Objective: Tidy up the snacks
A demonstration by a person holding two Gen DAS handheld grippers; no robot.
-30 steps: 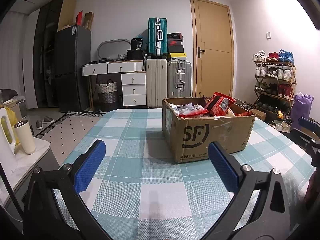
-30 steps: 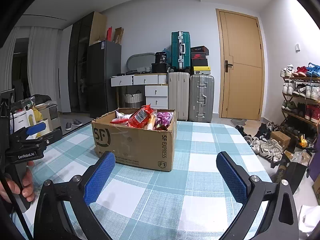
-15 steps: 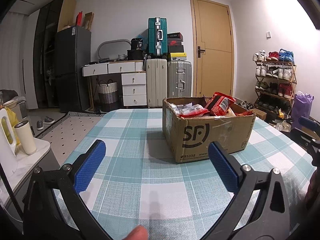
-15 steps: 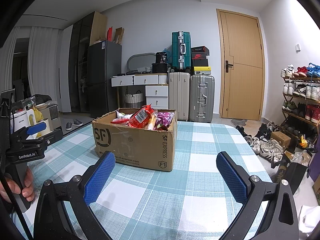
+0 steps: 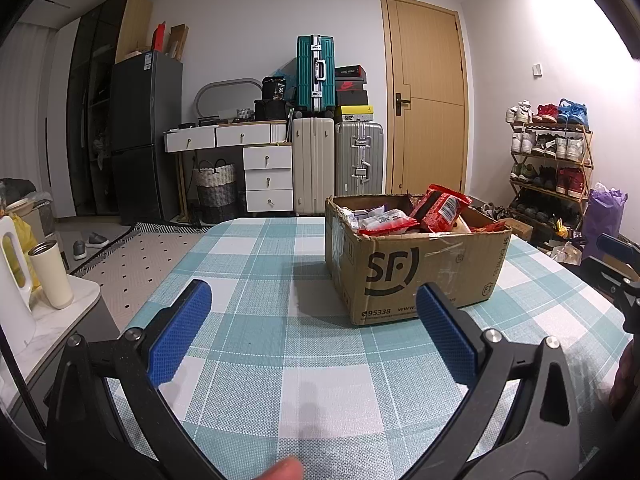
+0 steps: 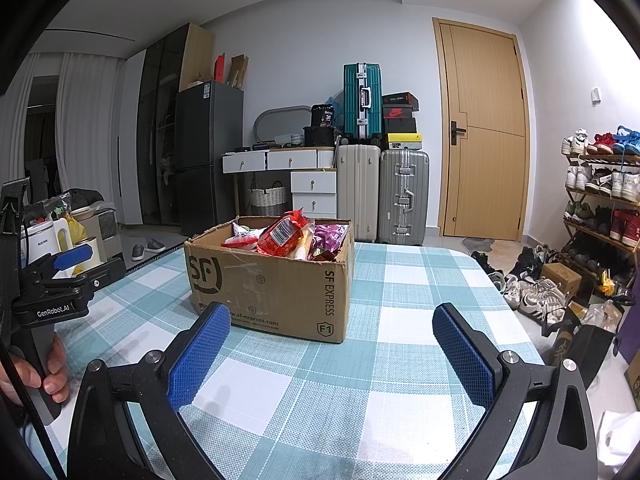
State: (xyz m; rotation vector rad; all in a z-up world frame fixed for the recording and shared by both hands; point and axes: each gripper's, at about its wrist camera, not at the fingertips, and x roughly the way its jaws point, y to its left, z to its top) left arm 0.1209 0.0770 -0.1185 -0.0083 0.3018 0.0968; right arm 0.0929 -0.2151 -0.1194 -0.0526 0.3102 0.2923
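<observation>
A: What has changed in the last second?

B: Almost nothing. The cardboard box [image 5: 416, 258] stands where it stood, and both grippers kept their place. Only a fingertip [image 5: 284, 471] has come into the bottom edge of the left view.

A: And the grippers?

B: The left gripper [image 5: 312, 334] is spread wide and holds nothing – the right gripper [image 6: 332, 356] is the same, wide and empty. Both hover low over the near edge of the tabletop [image 6: 404, 276].

A: Where are the snacks?

B: All in the box: a red packet [image 6: 282, 234] on top, a white-and-red one [image 5: 380, 220], something purple [image 6: 330, 238]. The box sits nearer the far edge. None lie on the checked cloth around it.

A: So is the job early or late?

B: I cannot decide. Snacks heaped in a box fit a pile waiting to be sorted out – or one just gathered in.

A: The room?

B: Suitcases [image 6: 362, 106], a wooden door [image 6: 486, 136], a shoe rack [image 5: 548, 160] on the right side.
</observation>
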